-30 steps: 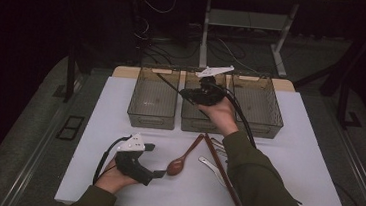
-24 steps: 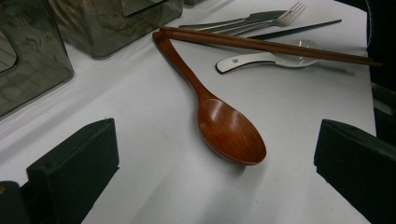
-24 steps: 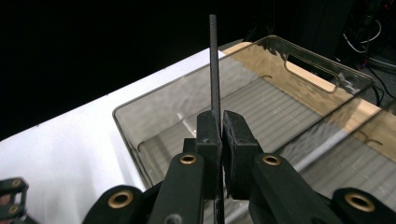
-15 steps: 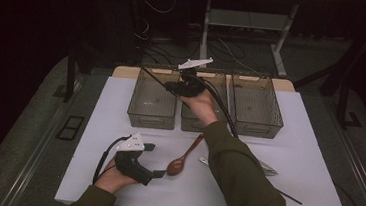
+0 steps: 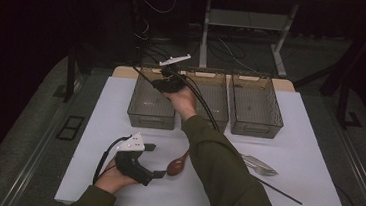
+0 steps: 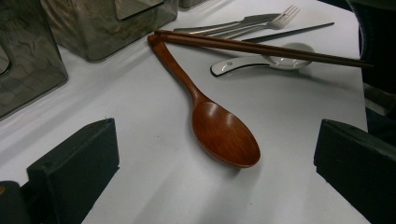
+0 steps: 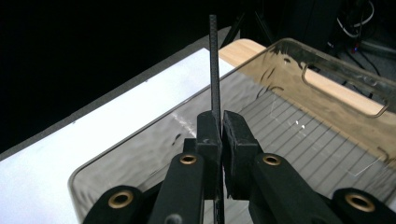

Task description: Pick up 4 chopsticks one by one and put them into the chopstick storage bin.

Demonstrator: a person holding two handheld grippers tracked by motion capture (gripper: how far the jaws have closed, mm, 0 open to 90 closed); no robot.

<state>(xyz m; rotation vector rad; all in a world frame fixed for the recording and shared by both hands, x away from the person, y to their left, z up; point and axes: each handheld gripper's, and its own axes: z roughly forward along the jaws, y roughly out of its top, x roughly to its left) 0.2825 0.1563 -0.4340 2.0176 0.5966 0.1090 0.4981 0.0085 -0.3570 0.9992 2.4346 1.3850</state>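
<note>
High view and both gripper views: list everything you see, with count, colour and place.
Bins: three, smoky clear, in a row at the table's far edge.
Table: one, white top.
Black chopstick: one, clamped in the right gripper over the left bin.
Second black chopstick: one, lying on the table.
Wooden spoon: one, brown, before the left gripper.
Wooden chopsticks: a pair, brown, across the spoon's handle.
Ceramic spoon: one, white.
Fork: one, silver.
Left gripper: black, open.
Right gripper: black, shut.

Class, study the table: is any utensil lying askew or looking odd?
Yes. The brown chopsticks lie crossed over the wooden spoon handle and the white spoon. One black chopstick lies on the table while the right gripper holds its mate.
</note>
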